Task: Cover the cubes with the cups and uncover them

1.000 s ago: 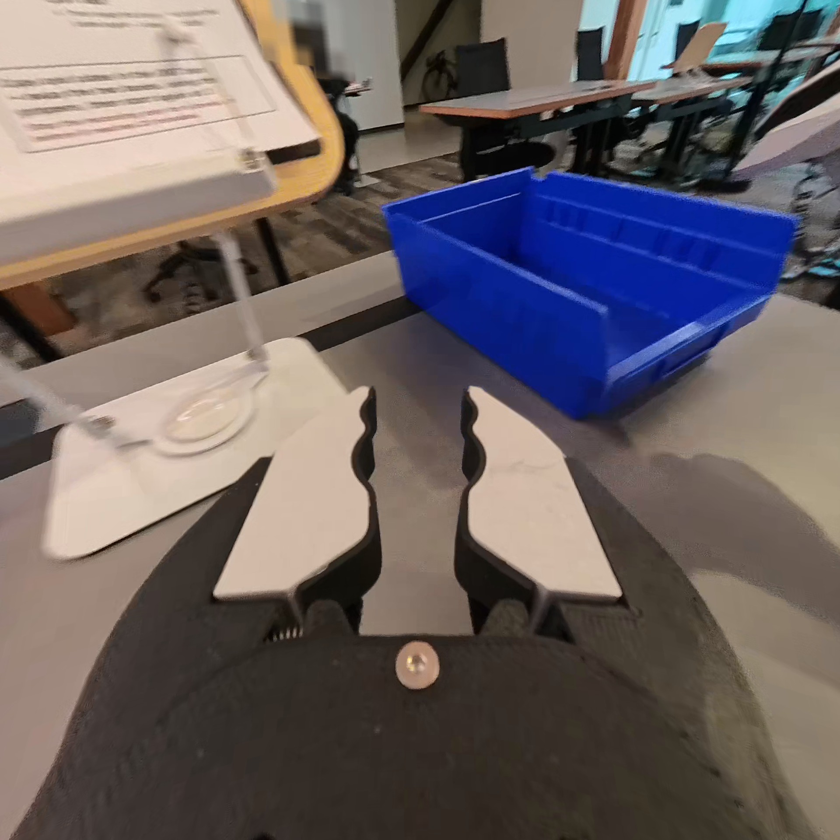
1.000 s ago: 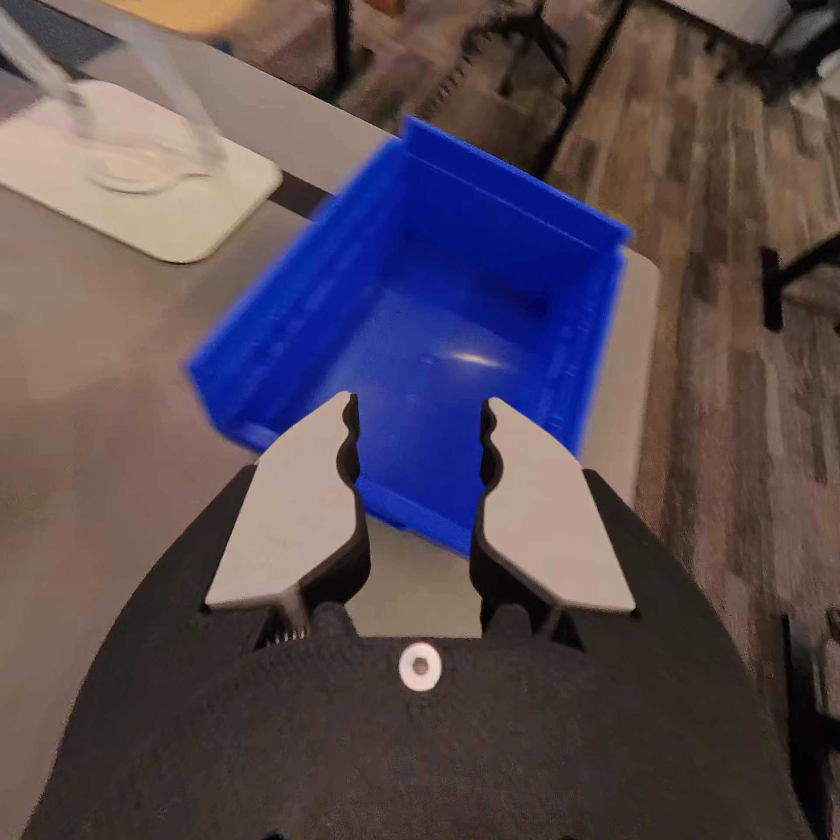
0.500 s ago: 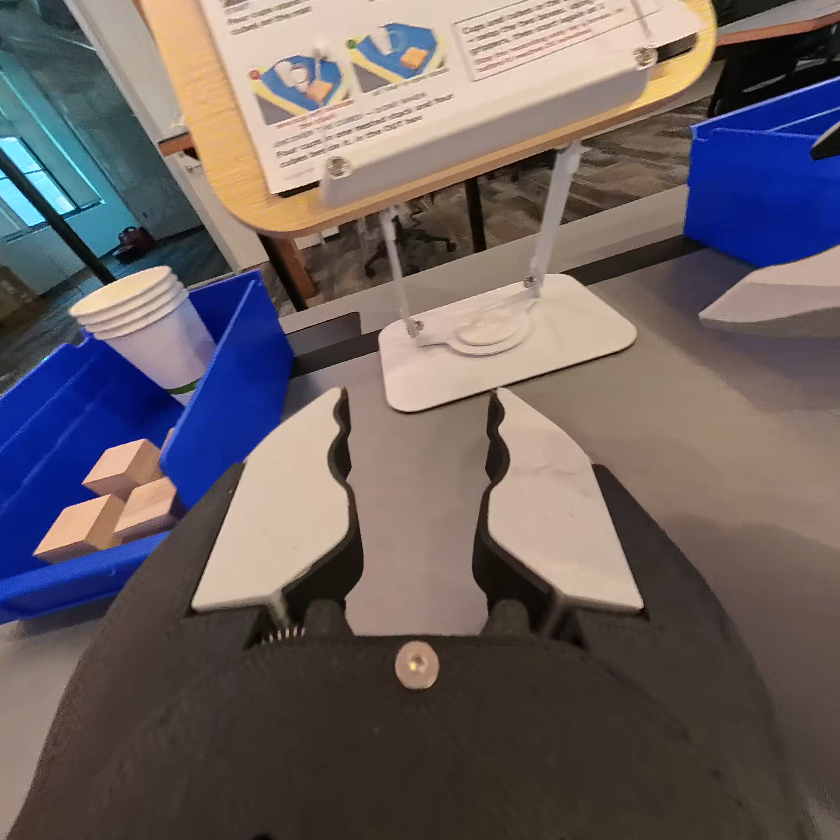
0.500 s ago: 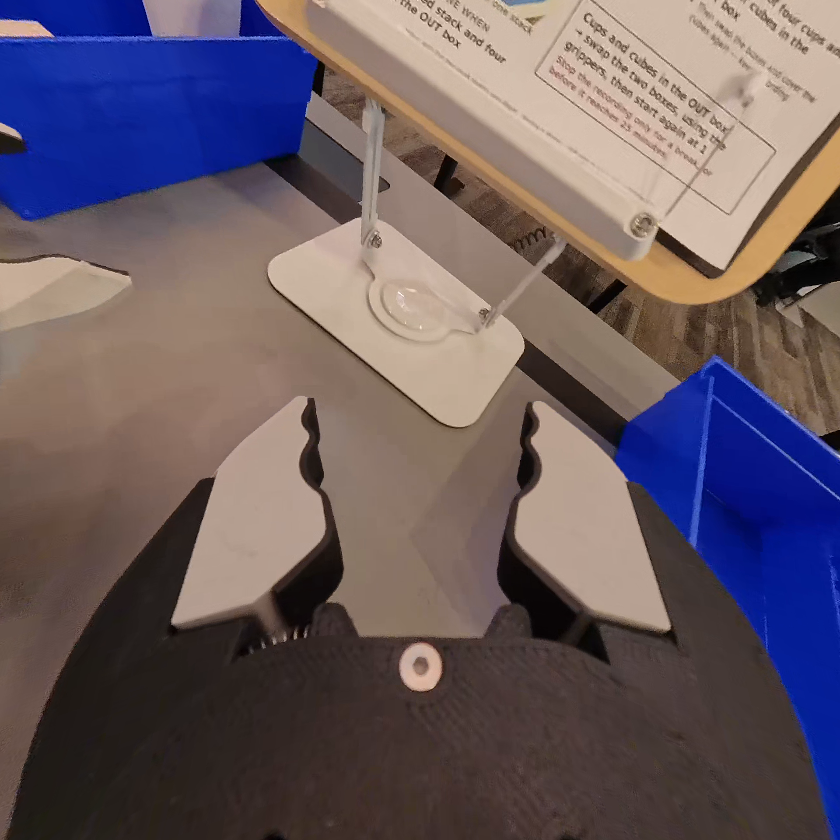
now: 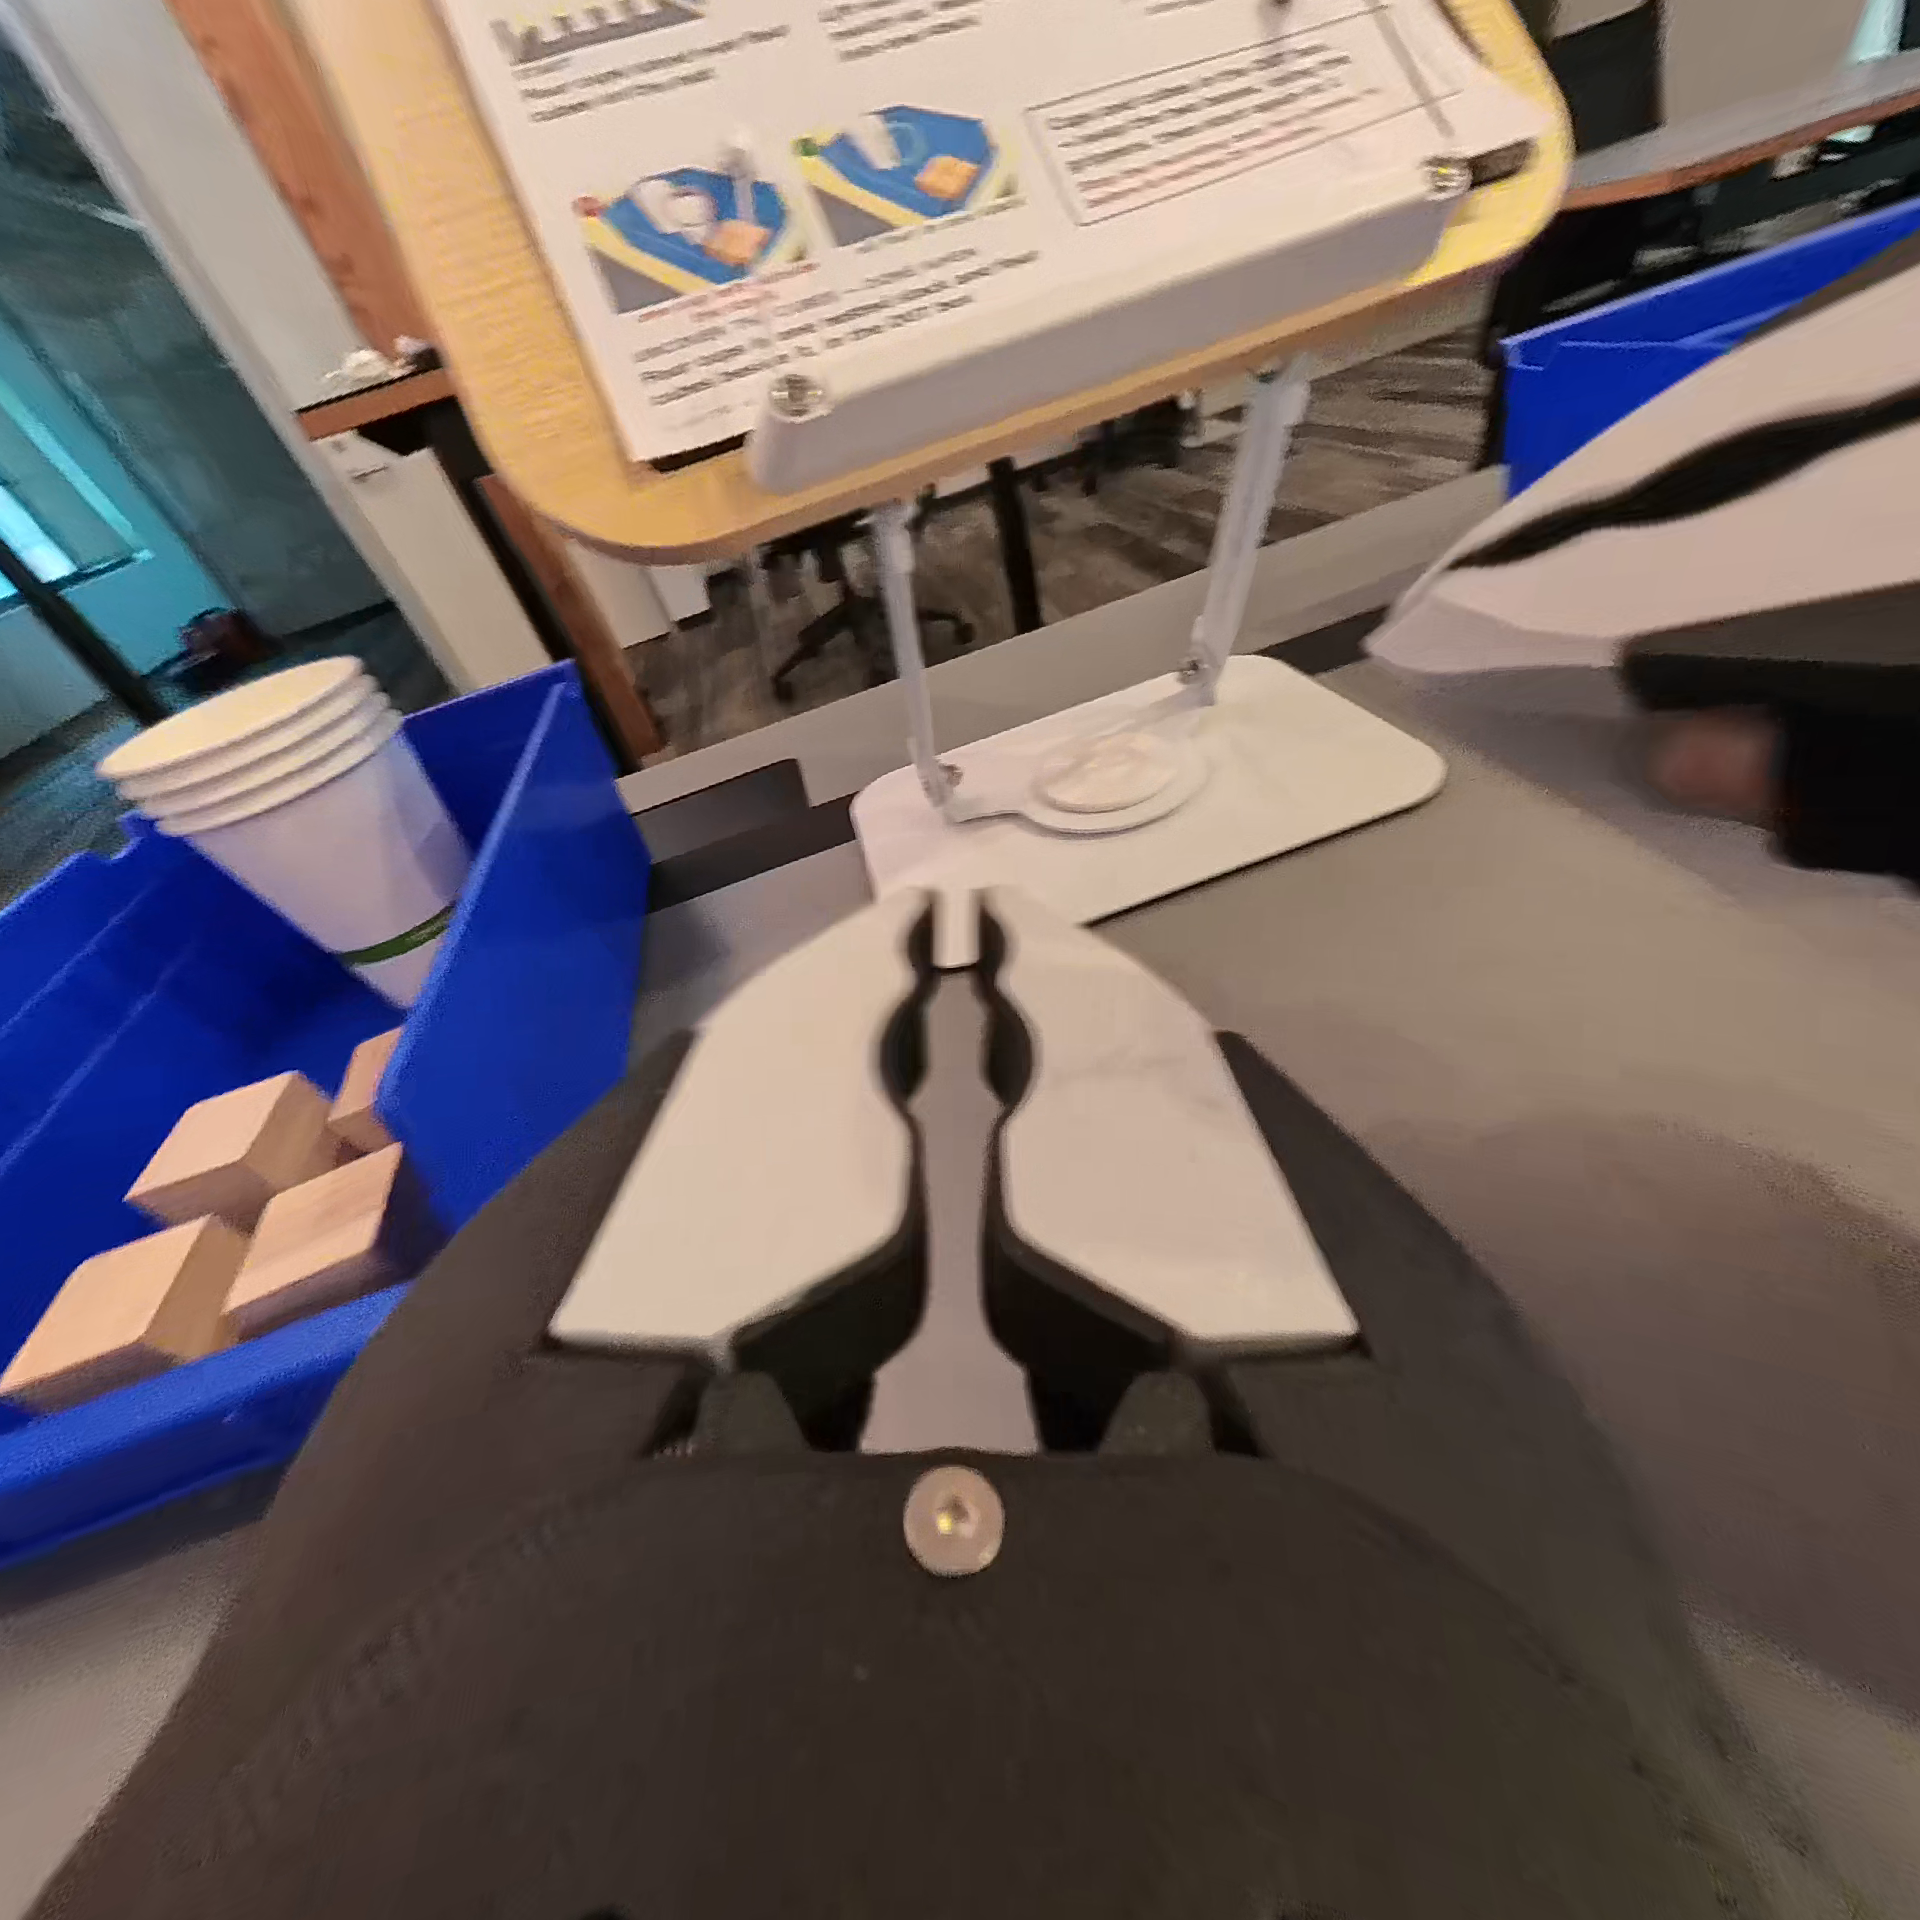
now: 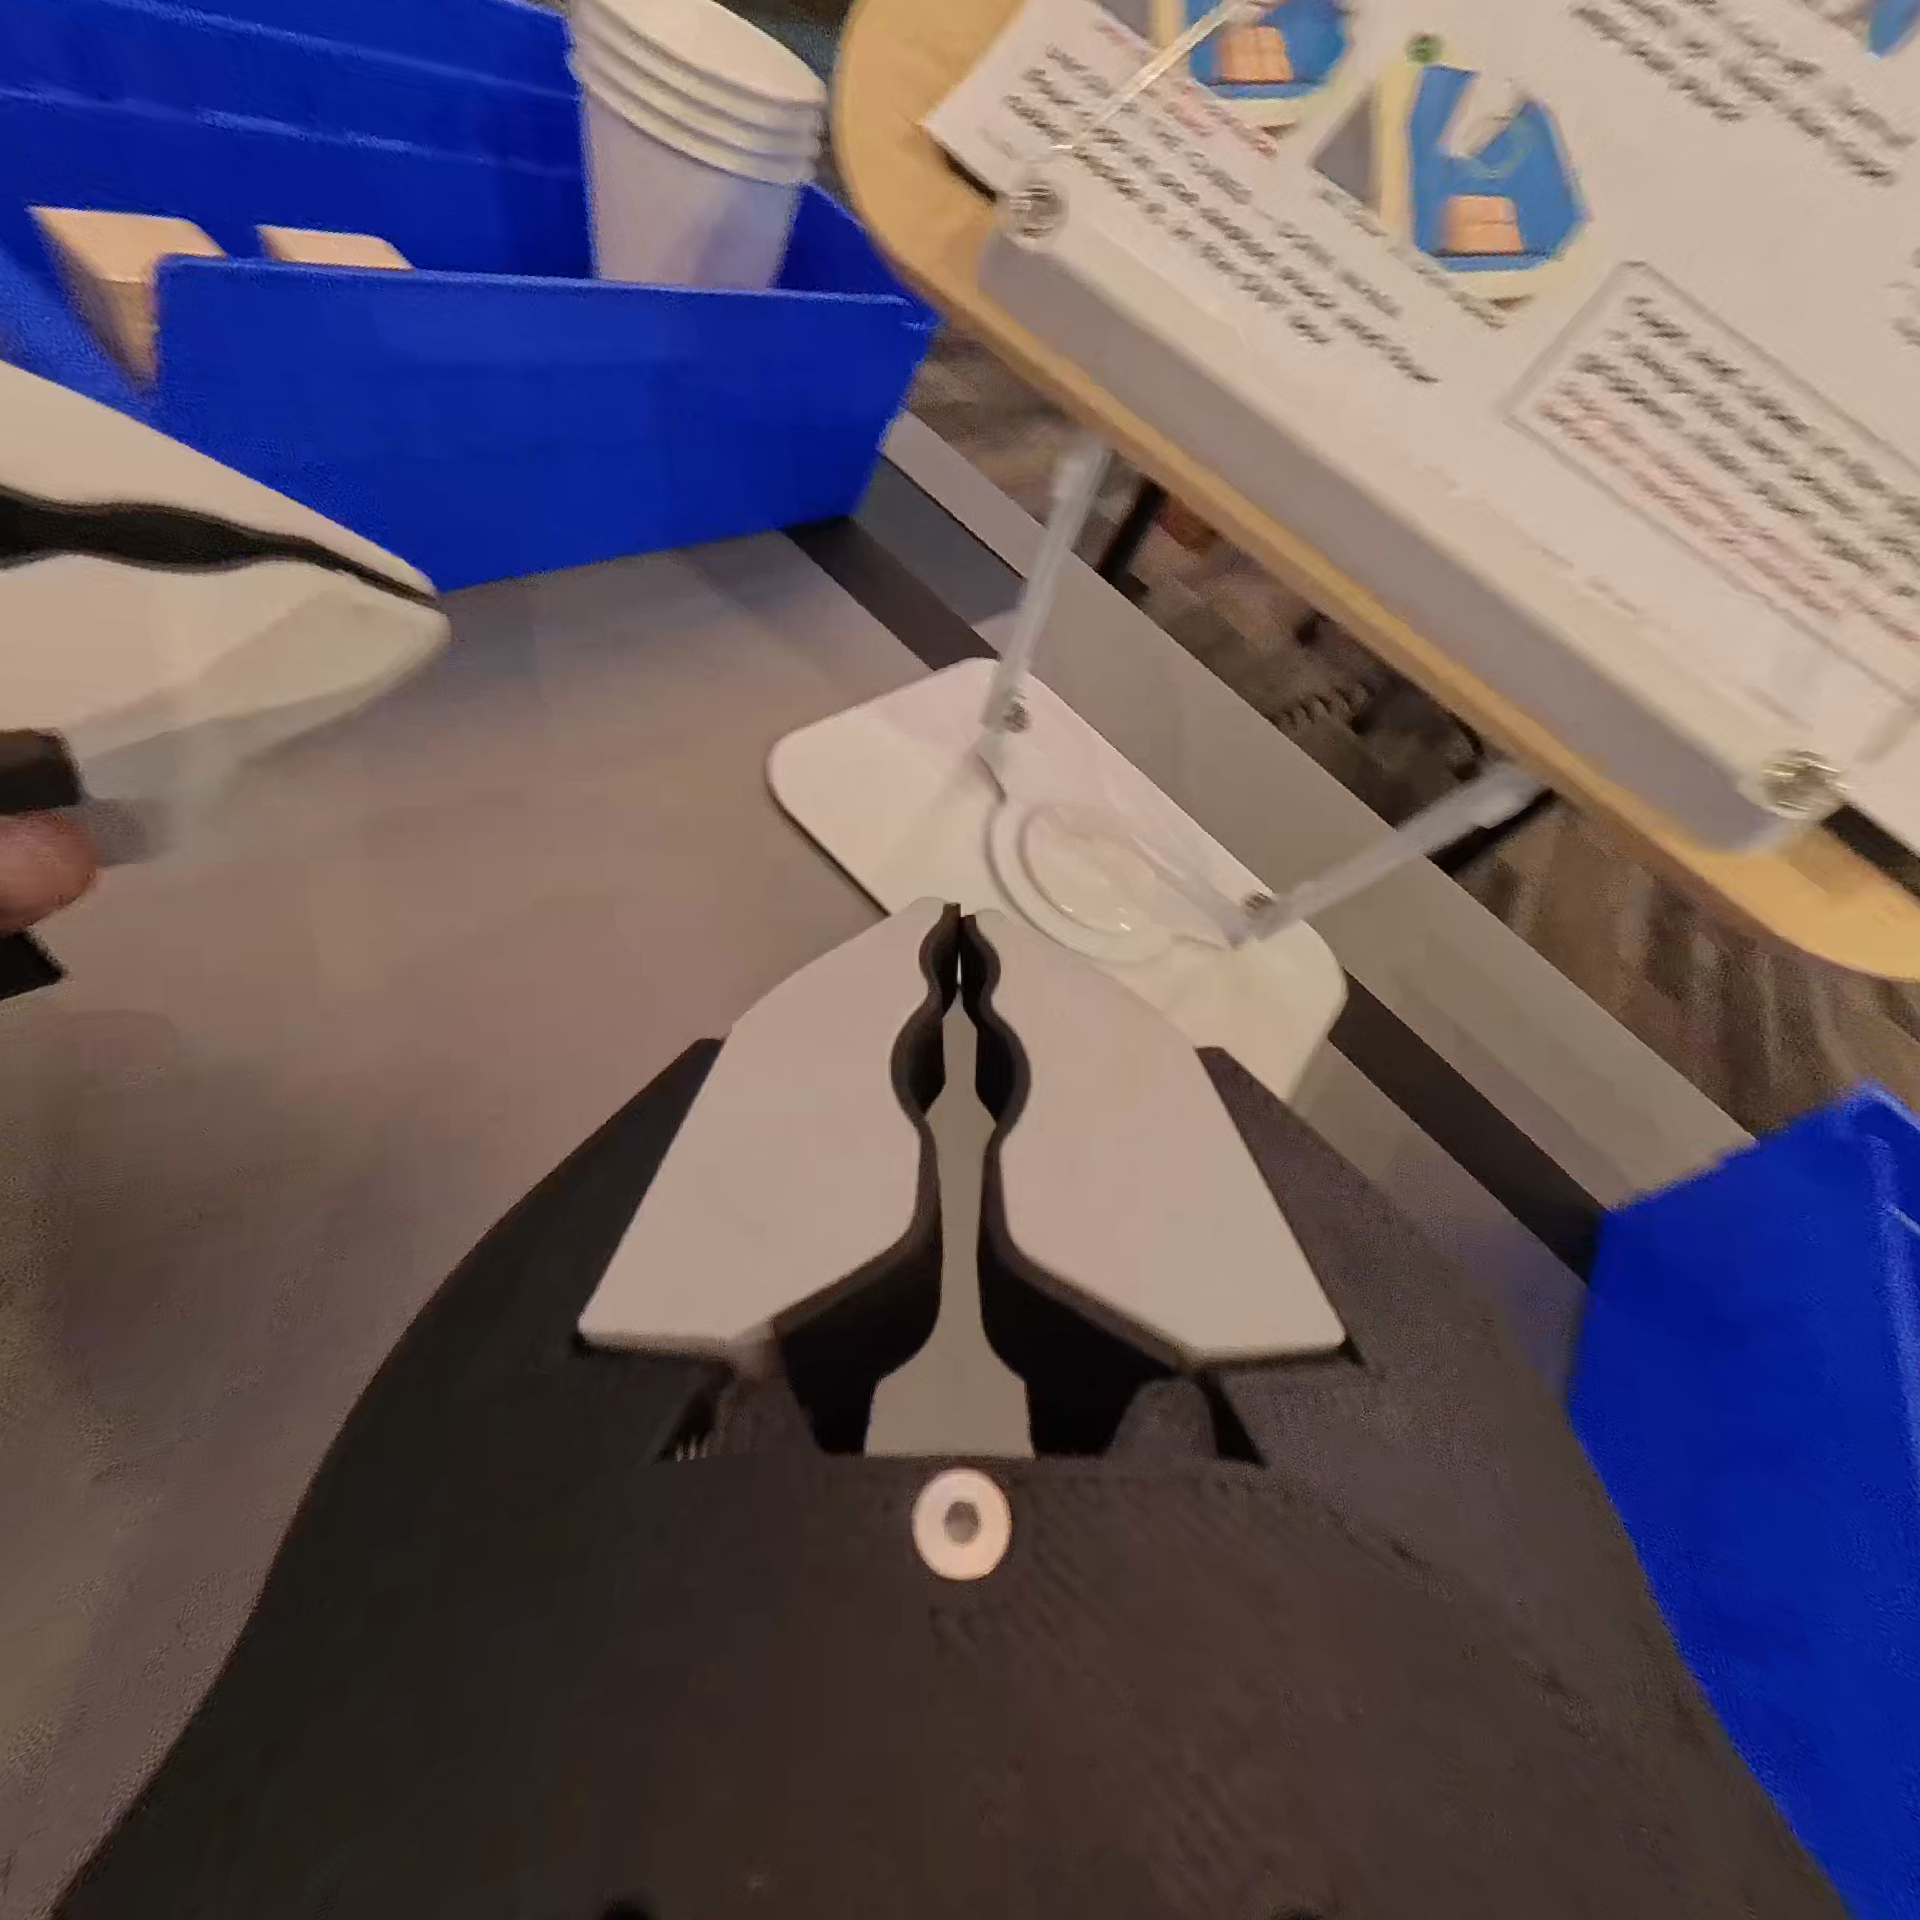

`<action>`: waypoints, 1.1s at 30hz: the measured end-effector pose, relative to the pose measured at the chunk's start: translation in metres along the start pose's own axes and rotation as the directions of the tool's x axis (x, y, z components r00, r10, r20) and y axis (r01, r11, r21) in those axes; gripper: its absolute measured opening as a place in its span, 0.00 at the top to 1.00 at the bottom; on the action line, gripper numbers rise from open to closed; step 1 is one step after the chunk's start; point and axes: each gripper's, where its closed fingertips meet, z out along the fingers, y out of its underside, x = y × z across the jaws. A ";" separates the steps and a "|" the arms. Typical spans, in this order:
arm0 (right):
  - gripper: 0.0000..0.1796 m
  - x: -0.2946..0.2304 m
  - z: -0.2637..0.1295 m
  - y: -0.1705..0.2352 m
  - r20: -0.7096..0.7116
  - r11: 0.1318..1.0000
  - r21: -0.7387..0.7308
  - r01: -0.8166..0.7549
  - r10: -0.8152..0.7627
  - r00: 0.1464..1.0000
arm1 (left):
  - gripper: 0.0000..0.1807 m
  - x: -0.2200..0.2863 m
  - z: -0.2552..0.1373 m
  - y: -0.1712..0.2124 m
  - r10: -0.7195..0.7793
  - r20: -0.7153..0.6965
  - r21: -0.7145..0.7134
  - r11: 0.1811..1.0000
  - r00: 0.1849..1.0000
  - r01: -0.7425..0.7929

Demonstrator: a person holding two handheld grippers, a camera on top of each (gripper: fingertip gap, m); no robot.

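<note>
A stack of white paper cups (image 5: 281, 790) stands in the blue bin (image 5: 520, 935) at the left, with several wooden cubes (image 5: 239, 1153) lying beside it. My left gripper (image 5: 954, 920) is shut and empty above the grey table, right of that bin. My right gripper (image 6: 958, 925) is shut and empty, near the white stand base (image 6: 894, 790). The right wrist view also shows the cups (image 6: 696, 156), cubes (image 6: 114, 260) and bin (image 6: 520, 395). Each gripper shows in the other's view, the right one (image 5: 1662, 540) and the left one (image 6: 208, 592).
An instruction board (image 5: 987, 208) on thin legs stands on a white base (image 5: 1299, 769) at the table's back edge. A second blue bin (image 6: 1766, 1403) sits at the right, also in the left wrist view (image 5: 1662, 322). A gloved hand (image 5: 1787, 769) holds the right gripper.
Both grippers have gone from open to shut. Both views have swung left from the right-hand bin toward the board and the bin with cups, and the grippers now sit closer together.
</note>
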 end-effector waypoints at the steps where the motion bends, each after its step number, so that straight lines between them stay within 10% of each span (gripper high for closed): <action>1: 1.00 -0.005 0.007 0.006 0.014 1.000 0.014 -0.001 0.000 1.000 | 1.00 0.009 0.002 0.000 0.010 -0.043 0.002 1.000 0.999 -0.010; 33: 1.00 -0.035 0.054 0.016 0.236 0.995 0.094 -0.043 0.019 0.972 | 1.00 0.050 0.055 -0.002 0.039 -0.246 0.017 0.999 0.969 -0.036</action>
